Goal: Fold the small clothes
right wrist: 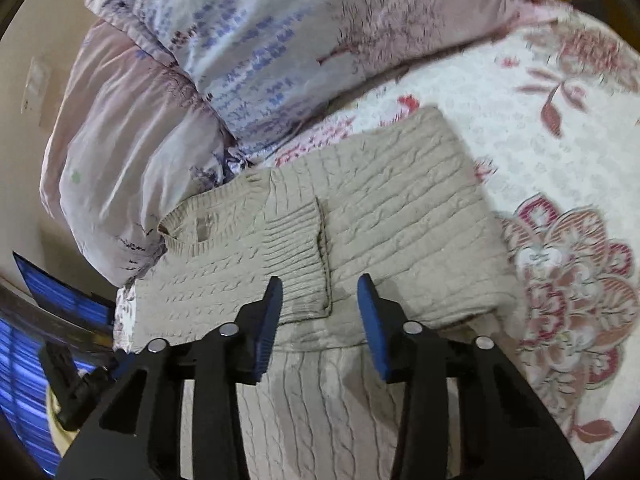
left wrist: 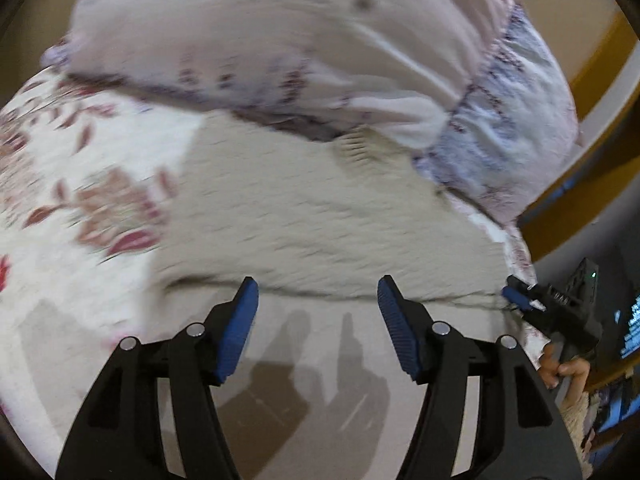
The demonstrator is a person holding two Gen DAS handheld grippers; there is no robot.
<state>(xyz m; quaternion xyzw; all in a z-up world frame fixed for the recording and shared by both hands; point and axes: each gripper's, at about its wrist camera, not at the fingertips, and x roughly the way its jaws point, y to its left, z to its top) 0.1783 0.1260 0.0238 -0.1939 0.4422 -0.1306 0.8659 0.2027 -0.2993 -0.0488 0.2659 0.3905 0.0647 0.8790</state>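
A bed with a white bedspread [right wrist: 532, 120] printed in red and pink flowers fills both views. Across its far end lie two pillows: a pale pink pillow [right wrist: 120, 128] and, overlapping it, a pillow with blue and plum tree prints [right wrist: 280, 40]. On the bedspread, just below the pillows, lies a beige cable-knit sweater [right wrist: 400, 208], flat, its neckline [right wrist: 188, 236] toward the pink pillow and touching it. A ribbed sleeve cuff [right wrist: 296, 240] is folded inward across the body of the sweater.

The right hand-held gripper [right wrist: 320, 312] hangs over the sweater's near part, jaws spread wide, blue pads bare, nothing between them. The left hand-held gripper [left wrist: 318, 320] likewise stands released above the sweater [left wrist: 320, 216], its shadow falling on the knit below. In the left wrist view the right hand-held gripper [left wrist: 524, 300] shows at the right edge of the sweater; whether it touches the cloth cannot be told, the view being blurred.
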